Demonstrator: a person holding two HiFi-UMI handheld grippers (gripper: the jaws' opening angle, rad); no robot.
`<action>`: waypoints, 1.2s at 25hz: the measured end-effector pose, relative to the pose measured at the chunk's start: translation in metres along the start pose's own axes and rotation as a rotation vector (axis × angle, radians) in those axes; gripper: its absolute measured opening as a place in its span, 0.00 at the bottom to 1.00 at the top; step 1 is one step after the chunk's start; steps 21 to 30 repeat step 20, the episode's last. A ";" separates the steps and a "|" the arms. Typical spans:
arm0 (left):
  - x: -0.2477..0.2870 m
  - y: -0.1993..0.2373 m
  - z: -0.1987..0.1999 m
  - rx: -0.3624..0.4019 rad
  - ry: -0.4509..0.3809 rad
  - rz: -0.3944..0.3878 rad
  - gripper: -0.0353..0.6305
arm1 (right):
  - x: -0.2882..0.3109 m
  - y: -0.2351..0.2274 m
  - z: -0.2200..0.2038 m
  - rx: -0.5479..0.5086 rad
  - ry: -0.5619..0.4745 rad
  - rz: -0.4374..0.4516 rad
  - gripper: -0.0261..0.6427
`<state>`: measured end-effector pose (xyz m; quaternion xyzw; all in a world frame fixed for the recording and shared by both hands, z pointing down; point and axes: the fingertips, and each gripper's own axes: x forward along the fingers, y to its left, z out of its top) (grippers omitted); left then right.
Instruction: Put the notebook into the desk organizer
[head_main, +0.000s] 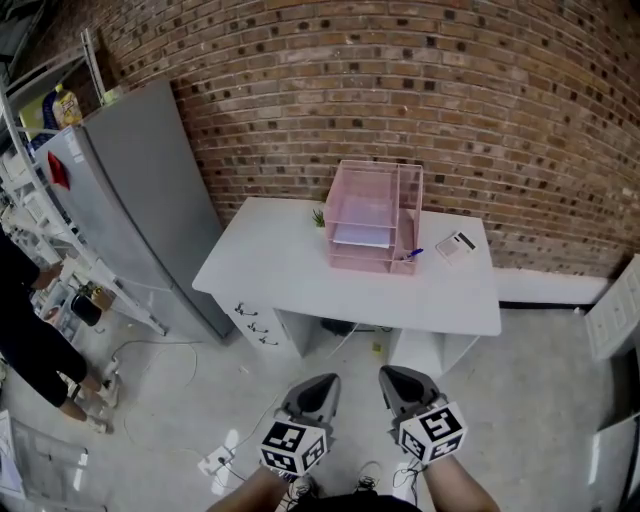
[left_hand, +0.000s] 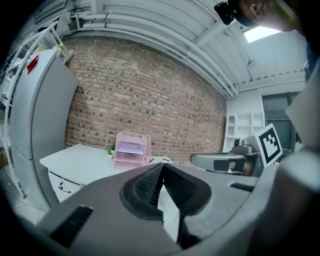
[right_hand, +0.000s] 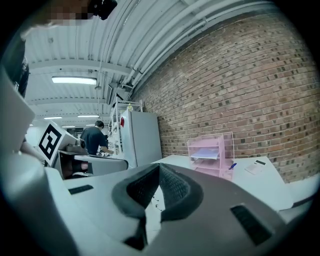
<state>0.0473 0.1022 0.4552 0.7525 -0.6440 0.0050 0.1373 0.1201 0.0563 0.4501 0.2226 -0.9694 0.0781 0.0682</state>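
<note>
A pink desk organizer (head_main: 372, 215) stands at the back of a white desk (head_main: 280, 270); it also shows far off as the organizer (left_hand: 131, 149) and the organizer (right_hand: 212, 154). A pale flat item (head_main: 362, 236) lies on one of its shelves; I cannot tell if it is the notebook. A small white flat thing with a dark band (head_main: 456, 245) lies right of the organizer, and a blue pen (head_main: 414, 254) is beside it. My left gripper (head_main: 324, 382) and right gripper (head_main: 391, 377) hover side by side over the floor, well short of the desk. Both are shut with nothing between their jaws, as the left gripper (left_hand: 161, 168) and right gripper (right_hand: 158, 168) show.
A tall grey cabinet (head_main: 140, 200) stands left of the desk, with metal shelving behind it. A person (head_main: 30, 340) stands at the far left. Drawers (head_main: 255, 325) sit under the desk, cables (head_main: 215, 460) lie on the floor, and a small plant (head_main: 318, 216) is by the organizer.
</note>
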 end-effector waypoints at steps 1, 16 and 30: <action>-0.001 -0.001 0.000 0.001 0.001 -0.006 0.06 | -0.001 0.001 0.000 -0.003 0.000 -0.005 0.04; -0.005 0.001 0.008 0.010 -0.005 -0.031 0.06 | -0.001 0.009 0.003 -0.004 -0.005 -0.029 0.04; -0.003 0.003 0.010 0.010 -0.004 -0.031 0.06 | 0.001 0.006 0.005 -0.003 -0.005 -0.031 0.04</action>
